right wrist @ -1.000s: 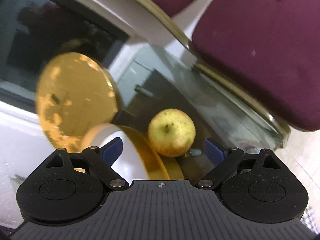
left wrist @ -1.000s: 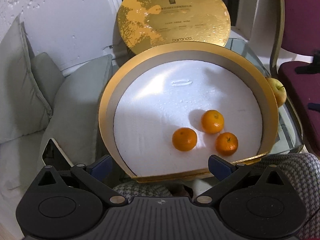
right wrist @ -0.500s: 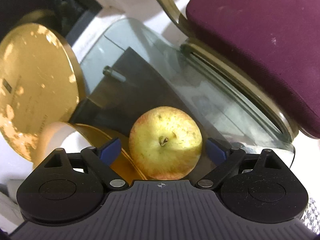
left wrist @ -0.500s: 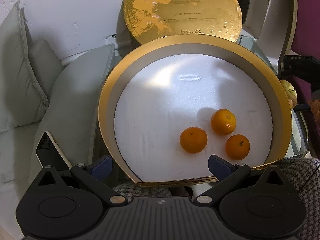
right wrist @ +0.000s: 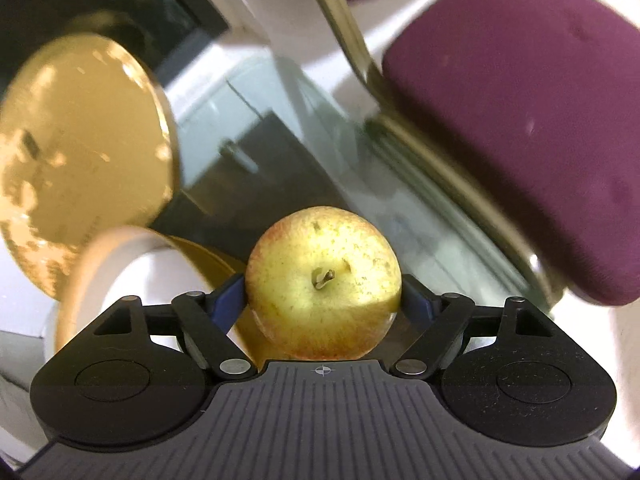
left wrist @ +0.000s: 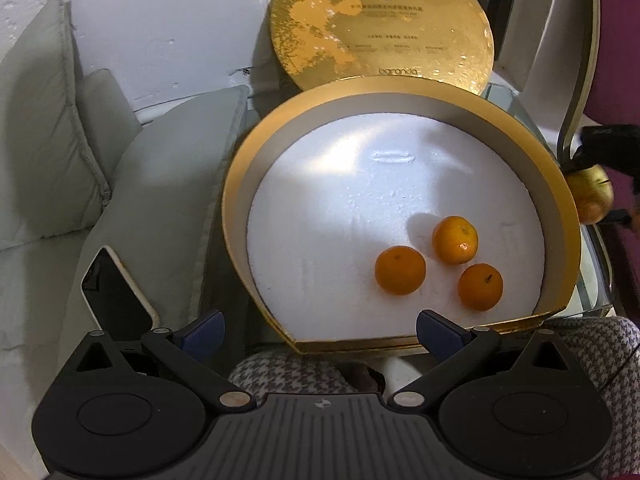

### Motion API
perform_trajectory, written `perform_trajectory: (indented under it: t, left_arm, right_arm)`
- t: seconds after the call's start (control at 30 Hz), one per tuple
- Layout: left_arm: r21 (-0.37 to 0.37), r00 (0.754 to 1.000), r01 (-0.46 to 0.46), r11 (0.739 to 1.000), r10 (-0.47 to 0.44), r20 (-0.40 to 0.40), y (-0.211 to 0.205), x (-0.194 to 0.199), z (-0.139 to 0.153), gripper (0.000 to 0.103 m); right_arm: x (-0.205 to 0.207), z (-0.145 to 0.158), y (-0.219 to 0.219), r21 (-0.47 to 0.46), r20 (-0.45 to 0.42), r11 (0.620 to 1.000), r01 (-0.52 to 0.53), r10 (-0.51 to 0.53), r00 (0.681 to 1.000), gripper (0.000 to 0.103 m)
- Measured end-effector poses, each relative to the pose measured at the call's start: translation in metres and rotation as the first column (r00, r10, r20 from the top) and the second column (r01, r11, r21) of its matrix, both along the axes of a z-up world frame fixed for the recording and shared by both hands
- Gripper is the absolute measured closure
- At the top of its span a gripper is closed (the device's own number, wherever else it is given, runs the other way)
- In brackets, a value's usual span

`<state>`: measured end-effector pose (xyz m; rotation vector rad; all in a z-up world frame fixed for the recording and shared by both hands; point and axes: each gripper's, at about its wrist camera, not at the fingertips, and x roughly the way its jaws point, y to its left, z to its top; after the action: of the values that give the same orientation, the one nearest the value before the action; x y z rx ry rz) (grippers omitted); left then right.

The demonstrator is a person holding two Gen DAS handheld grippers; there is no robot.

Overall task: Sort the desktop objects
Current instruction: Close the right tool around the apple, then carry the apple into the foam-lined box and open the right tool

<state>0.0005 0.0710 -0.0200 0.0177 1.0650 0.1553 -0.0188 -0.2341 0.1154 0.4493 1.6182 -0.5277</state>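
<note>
A round gold box (left wrist: 560,216) with a white foam floor holds three small oranges (left wrist: 400,269) at its near right. My left gripper (left wrist: 320,330) hangs open just in front of the box's near rim, nothing between its fingers. A yellow-red apple (right wrist: 323,282) sits between the blue pads of my right gripper (right wrist: 323,298), which is shut on it, stem toward the camera. In the left wrist view the same apple (left wrist: 591,196) shows past the box's right rim with the dark right gripper above it. The box rim (right wrist: 92,264) lies left of the apple.
The gold lid (left wrist: 380,24) leans upright behind the box. A phone (left wrist: 116,292) lies on grey cushions (left wrist: 160,184) to the left. A glass tabletop (right wrist: 360,160) carries the box, and a maroon chair (right wrist: 520,112) stands at the right. Houndstooth fabric (left wrist: 288,372) is below the box.
My right gripper moved in on the apple and shut on it; the apple now fills the space between the pads. The left gripper shifted slightly, staying open.
</note>
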Motion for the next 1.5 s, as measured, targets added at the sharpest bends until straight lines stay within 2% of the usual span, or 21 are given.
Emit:
perform_trajectory:
  t: [0.2, 0.33, 0.43, 0.5, 0.7, 0.83, 0.97, 1.3, 1.43, 1.5]
  left_arm:
    - [-0.014, 0.999, -0.033, 0.999, 0.033, 0.033, 0.018, -0.005, 0.01, 0.001]
    - [0.002, 0.987, -0.117, 0.993, 0.116, 0.115, 0.044, -0.001, 0.03, 0.001]
    - [-0.003, 0.972, -0.184, 0.983, 0.183, 0.145, 0.066, 0.001, 0.037, 0.001]
    - [-0.011, 0.966, -0.218, 0.976, 0.218, 0.137, 0.077, 0.0, 0.033, 0.001]
    - [-0.069, 0.964, -0.26, 0.963, 0.263, 0.043, 0.098, -0.004, 0.005, 0.001]
    - [-0.091, 0.968, -0.246, 0.965, 0.249, 0.017, 0.1, -0.004, -0.005, 0.001]
    - [-0.096, 0.977, -0.212, 0.973, 0.213, 0.008, 0.101, -0.002, -0.01, 0.001]
    - [-0.103, 0.977, -0.215, 0.971, 0.214, -0.026, 0.101, -0.003, -0.02, 0.001]
    - [-0.101, 0.978, -0.209, 0.973, 0.207, -0.028, 0.096, -0.005, -0.019, 0.001]
    - [-0.096, 0.979, -0.203, 0.974, 0.201, -0.029, 0.092, -0.007, -0.017, 0.001]
  right_arm:
    - [0.029, 0.07, 0.035, 0.017, 0.175, 0.991, -0.136, 0.131, 0.976, 0.021]
    - [0.044, 0.084, 0.078, 0.079, 0.235, 0.964, -0.252, 0.228, 0.945, 0.021]
    - [0.047, 0.074, 0.112, 0.15, 0.227, 0.936, -0.318, 0.28, 0.933, 0.021]
    - [0.044, 0.057, 0.133, 0.188, 0.201, 0.916, -0.353, 0.316, 0.927, 0.021]
    - [0.023, -0.008, 0.194, 0.286, 0.078, 0.85, -0.442, 0.439, 0.895, 0.021]
    - [0.015, -0.037, 0.221, 0.318, 0.029, 0.806, -0.499, 0.518, 0.855, 0.021]
    - [0.008, -0.053, 0.239, 0.33, 0.001, 0.769, -0.547, 0.579, 0.815, 0.021]
    - [0.01, -0.051, 0.239, 0.332, -0.014, 0.766, -0.55, 0.588, 0.809, 0.02]
    - [0.011, -0.051, 0.239, 0.333, -0.02, 0.764, -0.552, 0.591, 0.806, 0.012]
    - [0.011, -0.051, 0.239, 0.334, -0.023, 0.764, -0.553, 0.593, 0.805, 0.012]
